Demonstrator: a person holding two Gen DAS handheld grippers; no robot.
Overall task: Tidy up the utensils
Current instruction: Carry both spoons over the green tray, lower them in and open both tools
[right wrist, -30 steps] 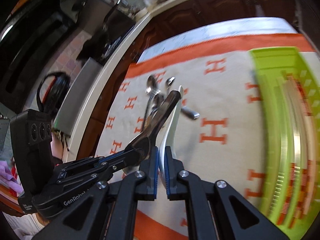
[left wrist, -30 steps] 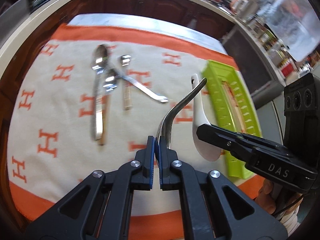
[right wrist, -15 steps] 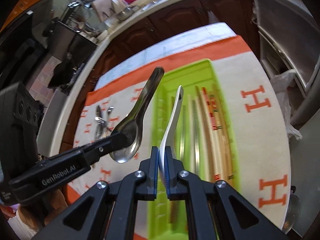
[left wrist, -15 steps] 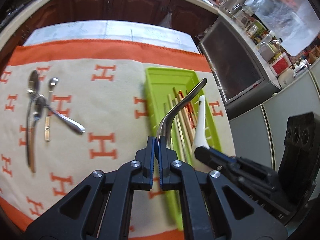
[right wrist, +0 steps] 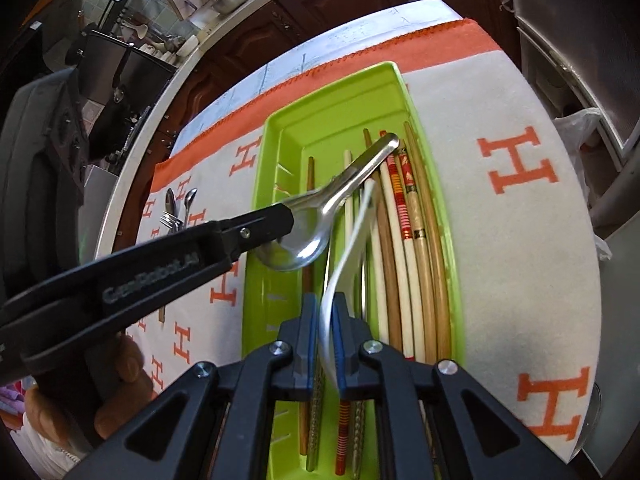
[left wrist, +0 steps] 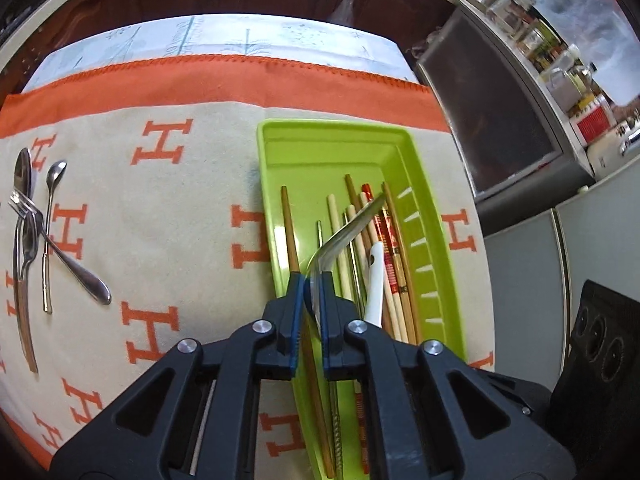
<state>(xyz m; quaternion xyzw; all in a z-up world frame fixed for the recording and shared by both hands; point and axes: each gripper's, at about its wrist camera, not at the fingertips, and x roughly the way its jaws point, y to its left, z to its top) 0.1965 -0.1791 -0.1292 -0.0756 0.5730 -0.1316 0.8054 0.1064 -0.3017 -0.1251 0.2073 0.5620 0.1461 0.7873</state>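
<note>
Presently, several chopsticks (left wrist: 394, 260) are noted inside the green plastic tray (left wrist: 332, 136) beneath both claws. The left gripper (left wrist: 311, 312) pinches a curved steel spoon (right wrist: 320, 220); the right gripper (right wrist: 323, 344) pinches a white ceramic spoon (left wrist: 375, 280). Unsorted metal cutlery (left wrist: 36, 232) remains on the cloth, far left.

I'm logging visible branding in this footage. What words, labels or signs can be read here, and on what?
"GenRobot.AI": raised letters, slightly blurred, on the left gripper arm in the right wrist view.
"H": orange letter repeated across the cloth.
Print on the red patterned chopsticks in the green tray: unreadable.
Labels on the counter jars: too small.
</note>
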